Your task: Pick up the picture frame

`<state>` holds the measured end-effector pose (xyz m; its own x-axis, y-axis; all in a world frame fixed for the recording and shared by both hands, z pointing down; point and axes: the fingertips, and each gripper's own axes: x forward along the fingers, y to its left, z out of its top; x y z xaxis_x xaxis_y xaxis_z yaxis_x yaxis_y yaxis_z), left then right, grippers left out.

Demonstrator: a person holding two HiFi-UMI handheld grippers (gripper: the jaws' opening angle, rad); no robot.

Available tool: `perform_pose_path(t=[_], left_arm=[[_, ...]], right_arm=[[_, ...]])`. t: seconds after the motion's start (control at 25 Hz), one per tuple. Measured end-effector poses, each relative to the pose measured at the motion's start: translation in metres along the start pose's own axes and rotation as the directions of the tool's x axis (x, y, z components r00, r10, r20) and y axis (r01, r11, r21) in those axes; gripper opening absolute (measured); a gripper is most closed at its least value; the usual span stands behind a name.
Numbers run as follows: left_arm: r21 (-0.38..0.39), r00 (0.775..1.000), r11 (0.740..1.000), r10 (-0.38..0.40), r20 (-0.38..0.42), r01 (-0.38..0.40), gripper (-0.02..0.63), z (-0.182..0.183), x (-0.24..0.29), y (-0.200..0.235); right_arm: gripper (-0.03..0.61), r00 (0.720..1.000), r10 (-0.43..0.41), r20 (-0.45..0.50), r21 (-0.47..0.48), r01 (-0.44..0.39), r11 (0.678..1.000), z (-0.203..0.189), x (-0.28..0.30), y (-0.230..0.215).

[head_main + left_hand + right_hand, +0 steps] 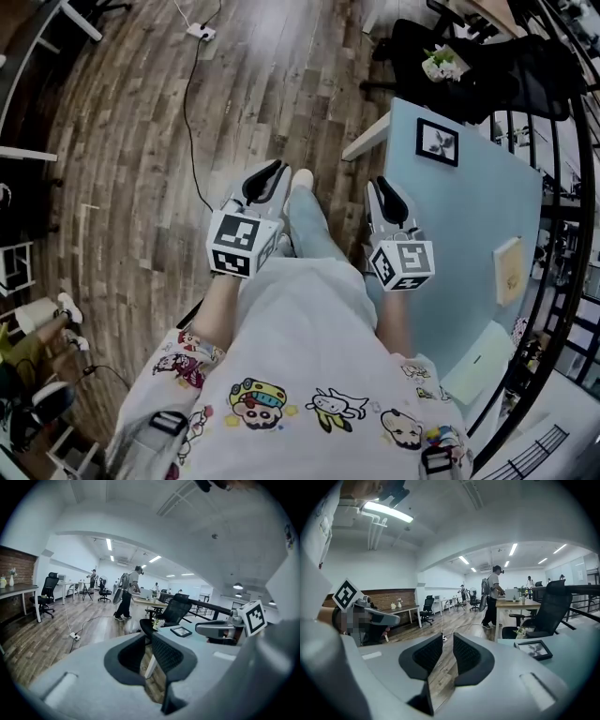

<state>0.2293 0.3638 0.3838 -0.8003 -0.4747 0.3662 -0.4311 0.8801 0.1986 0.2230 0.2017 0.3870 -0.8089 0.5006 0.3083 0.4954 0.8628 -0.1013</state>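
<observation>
Both empty and barely parted, the left gripper (270,174) and right gripper (386,191) are seemingly only starting the approach, the black rectangular picture frame (437,142) lying ahead-right of the right one (wider jaws probably needed first).

Cool, even light falls from ceiling strip lamps (389,512) (the nearest blooms white in the right gripper view). The head view is dimmer, with a pale sheen on the wooden floor (281,56). All views bow strongly at the edges; both gripper views fade into black corners.
</observation>
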Motion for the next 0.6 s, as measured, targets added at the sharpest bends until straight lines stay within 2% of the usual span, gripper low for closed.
perform_pose_path(t=[0.36, 0.6], left_arm=[[0.009, 0.999, 1.000, -0.021, -0.029, 0.022, 0.064, 0.032, 0.074, 0.026], [0.030, 0.999, 0.999, -0.028, -0.033, 0.029, 0.083, 0.069, 0.126, 0.044]], right_arm=[[0.115, 1.000, 0.000, -0.002, 0.044, 0.000, 0.999, 0.018, 0.065, -0.051], [0.130, 1.000, -0.008, -0.006, 0.073, 0.009, 0.997, 0.035, 0.106, -0.089]])
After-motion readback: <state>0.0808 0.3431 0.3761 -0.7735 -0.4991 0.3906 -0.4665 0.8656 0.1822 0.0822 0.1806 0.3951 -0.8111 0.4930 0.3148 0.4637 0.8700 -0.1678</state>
